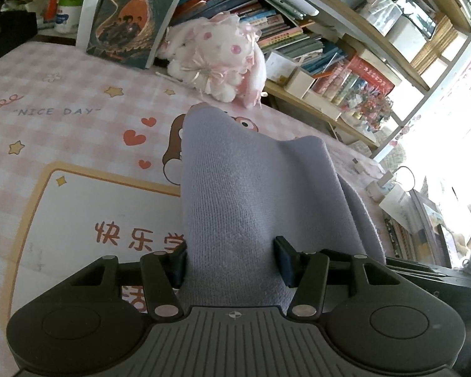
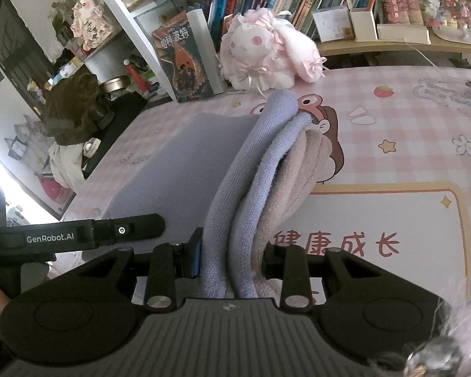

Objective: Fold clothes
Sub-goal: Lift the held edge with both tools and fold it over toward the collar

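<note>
Shelves (image 1: 345,47) behind the desk hold rows of books (image 1: 229,3) and small boxes (image 2: 361,22); a plush rabbit (image 1: 216,59) sits at their foot. Left gripper (image 1: 232,259): jaws partly closed, pinching a lavender cloth (image 1: 235,188) that rises from the pink mat (image 1: 62,110). Right gripper (image 2: 232,257): jaws clamped on bunched folds of the same cloth (image 2: 235,194), with beige fabric (image 2: 301,176) alongside, lifted above the mat (image 2: 408,119).

One lilac knitted garment (image 2: 235,194) with beige folds beside it, one white-and-pink plush rabbit (image 2: 267,53), one dark-covered Harry Potter book (image 2: 182,59), one pink checked bench mat (image 1: 62,100), two black claws: left claw (image 1: 230,260), right claw (image 2: 232,257).
</note>
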`<state>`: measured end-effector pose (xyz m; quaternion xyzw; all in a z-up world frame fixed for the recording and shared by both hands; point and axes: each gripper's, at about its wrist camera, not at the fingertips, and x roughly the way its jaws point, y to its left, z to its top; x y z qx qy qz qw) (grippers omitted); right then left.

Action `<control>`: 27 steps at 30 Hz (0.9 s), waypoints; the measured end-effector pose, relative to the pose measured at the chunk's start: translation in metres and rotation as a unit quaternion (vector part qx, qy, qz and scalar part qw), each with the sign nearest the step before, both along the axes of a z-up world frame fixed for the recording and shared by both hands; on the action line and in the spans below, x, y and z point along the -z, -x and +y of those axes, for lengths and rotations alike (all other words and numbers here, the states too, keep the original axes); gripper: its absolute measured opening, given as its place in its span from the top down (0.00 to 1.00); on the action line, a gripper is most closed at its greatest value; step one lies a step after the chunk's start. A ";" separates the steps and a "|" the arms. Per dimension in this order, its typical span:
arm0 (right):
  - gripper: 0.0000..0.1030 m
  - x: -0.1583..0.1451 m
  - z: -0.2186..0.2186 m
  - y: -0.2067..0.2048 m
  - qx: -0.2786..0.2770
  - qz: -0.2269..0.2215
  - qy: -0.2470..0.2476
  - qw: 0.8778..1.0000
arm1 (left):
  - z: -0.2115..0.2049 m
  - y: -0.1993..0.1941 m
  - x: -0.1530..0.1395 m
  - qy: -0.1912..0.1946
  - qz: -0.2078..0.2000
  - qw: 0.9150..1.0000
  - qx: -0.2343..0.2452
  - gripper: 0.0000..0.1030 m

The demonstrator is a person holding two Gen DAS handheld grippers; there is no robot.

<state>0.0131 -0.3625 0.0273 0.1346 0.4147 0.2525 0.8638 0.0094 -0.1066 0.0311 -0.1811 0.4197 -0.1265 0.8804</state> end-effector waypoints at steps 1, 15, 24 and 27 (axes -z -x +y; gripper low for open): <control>0.71 0.000 0.001 0.000 0.001 0.000 0.001 1.000 | 0.002 0.000 0.000 0.001 -0.001 1.000 0.001 0.49; 0.71 -0.006 0.058 -0.005 0.034 -0.006 0.031 0.999 | 0.062 -0.028 0.007 0.023 0.000 0.999 0.043 0.49; 0.71 -0.007 0.113 -0.008 0.065 -0.003 0.037 0.997 | 0.114 -0.046 0.009 0.027 0.003 0.997 0.075 0.49; 0.71 -0.007 0.131 -0.011 0.071 -0.004 0.039 0.997 | 0.130 -0.052 0.009 0.029 0.001 0.996 0.081 0.49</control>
